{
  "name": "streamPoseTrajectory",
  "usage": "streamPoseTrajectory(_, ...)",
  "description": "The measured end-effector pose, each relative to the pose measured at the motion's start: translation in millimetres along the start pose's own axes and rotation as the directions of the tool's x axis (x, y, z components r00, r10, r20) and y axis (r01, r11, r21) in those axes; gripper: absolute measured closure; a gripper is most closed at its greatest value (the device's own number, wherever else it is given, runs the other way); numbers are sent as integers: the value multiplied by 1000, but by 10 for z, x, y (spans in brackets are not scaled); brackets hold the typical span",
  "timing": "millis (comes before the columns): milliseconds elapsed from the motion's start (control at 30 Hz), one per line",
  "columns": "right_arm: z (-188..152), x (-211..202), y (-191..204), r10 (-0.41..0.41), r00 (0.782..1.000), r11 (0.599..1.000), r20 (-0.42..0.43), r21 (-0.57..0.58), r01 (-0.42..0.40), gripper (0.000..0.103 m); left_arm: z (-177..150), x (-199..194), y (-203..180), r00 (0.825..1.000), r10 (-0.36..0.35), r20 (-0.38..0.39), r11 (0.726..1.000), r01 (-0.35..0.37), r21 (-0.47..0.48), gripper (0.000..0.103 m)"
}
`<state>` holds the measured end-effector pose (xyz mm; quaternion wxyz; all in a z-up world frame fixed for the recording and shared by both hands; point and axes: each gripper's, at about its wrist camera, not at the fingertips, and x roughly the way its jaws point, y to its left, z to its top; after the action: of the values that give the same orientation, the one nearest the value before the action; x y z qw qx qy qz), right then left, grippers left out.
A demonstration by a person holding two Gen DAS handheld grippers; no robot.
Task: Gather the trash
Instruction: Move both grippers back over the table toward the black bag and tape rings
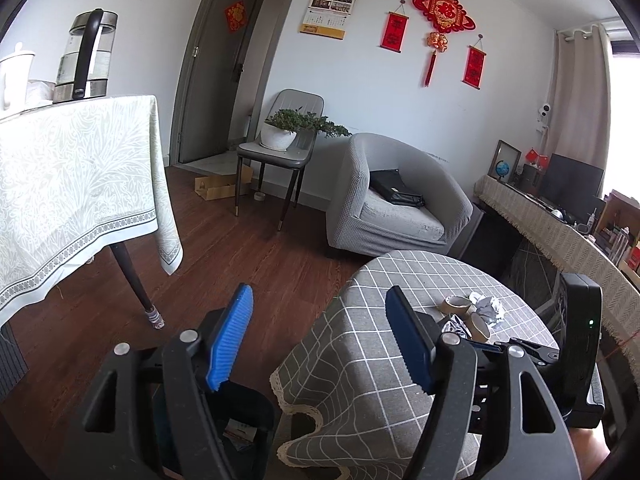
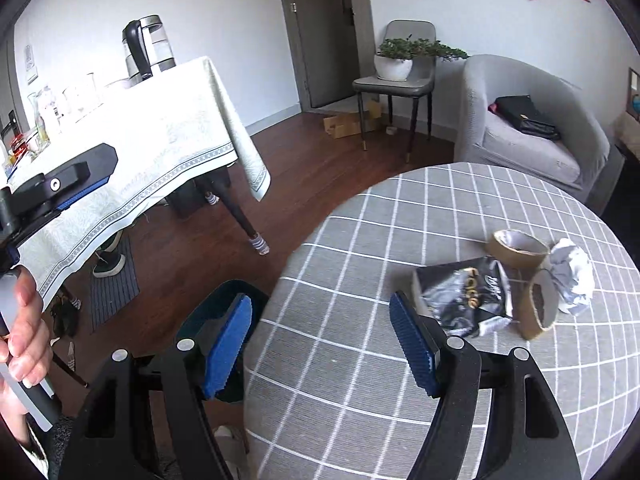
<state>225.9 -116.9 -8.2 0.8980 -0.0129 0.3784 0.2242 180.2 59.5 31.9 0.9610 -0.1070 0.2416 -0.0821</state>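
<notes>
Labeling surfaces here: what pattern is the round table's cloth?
Grey with a white grid check, on the round table; clearest in the right wrist view.

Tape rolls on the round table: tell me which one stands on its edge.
The nearer tape roll, beside the black wrapper, stands on edge, hole sideways. The farther tape roll lies flat, hole up.

Black foil wrapper (image 2: 466,300), two cardboard tape rings (image 2: 516,249), crumpled white paper (image 2: 572,274), clustered on checked tablecloth (image 2: 360,280)

Trash count on the round table (image 2: 360,280)

Two cardboard tape rings, one far (image 2: 516,248) and one near, tipped on edge (image 2: 540,310); one black foil wrapper (image 2: 466,296) to their left; one crumpled white paper (image 2: 572,276) at far right. One dark bin (image 2: 212,308) left of the table.
</notes>
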Motion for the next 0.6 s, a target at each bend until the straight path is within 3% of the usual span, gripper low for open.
streamPoseTrajectory(300,-211,-282,-561,-76,997,995,20,64,75,30,-114,371,-491,996,-48,-72,997,51,52,27)
streamPoseTrajectory(433,-305,-398,-845,-89,996,990,19,110,86,30,-161,537,-710,991,-76,-112,984,93,151,23)
streamPoseTrajectory(600,-398,-521,-1158,-104,994,983,26,152,99,25,-283,768,-883,983,-109,-147,949,147,280,18)
